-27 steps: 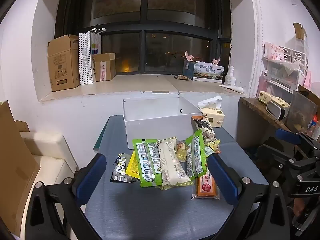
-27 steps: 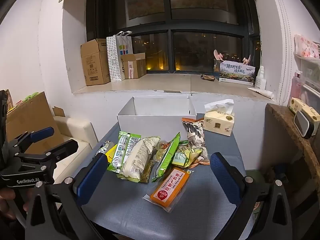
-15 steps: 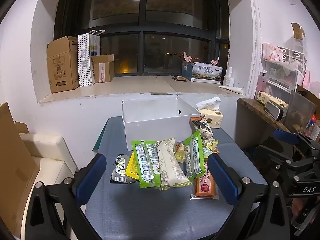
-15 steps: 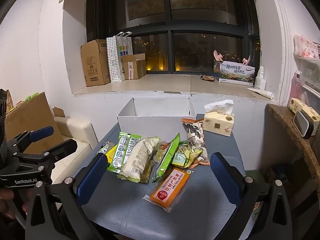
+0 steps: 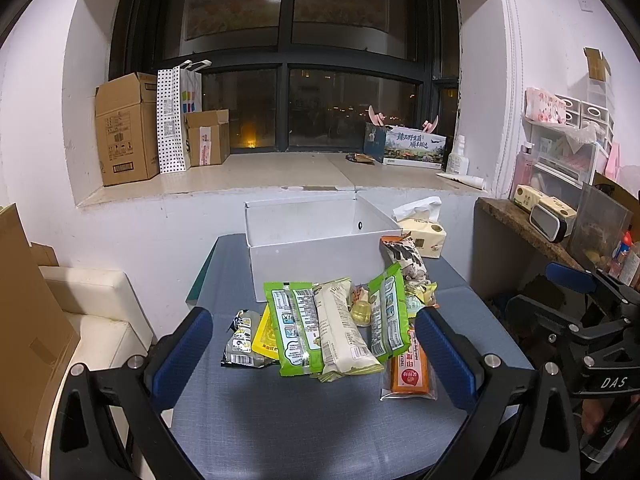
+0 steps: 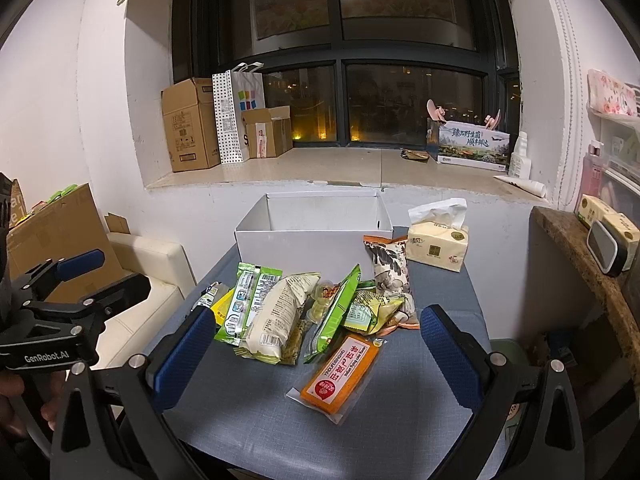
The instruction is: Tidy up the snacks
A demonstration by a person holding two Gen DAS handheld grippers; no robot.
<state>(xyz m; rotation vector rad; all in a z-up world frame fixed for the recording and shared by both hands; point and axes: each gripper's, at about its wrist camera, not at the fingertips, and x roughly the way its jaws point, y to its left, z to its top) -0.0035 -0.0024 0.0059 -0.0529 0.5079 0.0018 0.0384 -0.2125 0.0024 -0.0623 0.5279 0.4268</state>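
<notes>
Standing against the wall under the window, the blue-grey table carries everything; at its far edge sits the open white box, its inside hidden from both views. Just in front of the box the snacks lie in an overlapping heap. Largest there is the cream-coloured packet, resting on the green packet to its left, while a second green packet leans tilted on its right. A black-and-white patterned bag stands propped near the box's right corner, and a yellow-green bag lies below it. The orange packet lies flat at the near right of the heap, apart from the box. At the left edge are a yellow sachet and a small dark silver packet, touching each other. A tissue pack sits right of the box.

The left gripper hangs above the near table edge with its blue pads spread wide, grasping nothing. The right gripper is likewise released, jaws wide apart either side of the heap, touching no packet
</notes>
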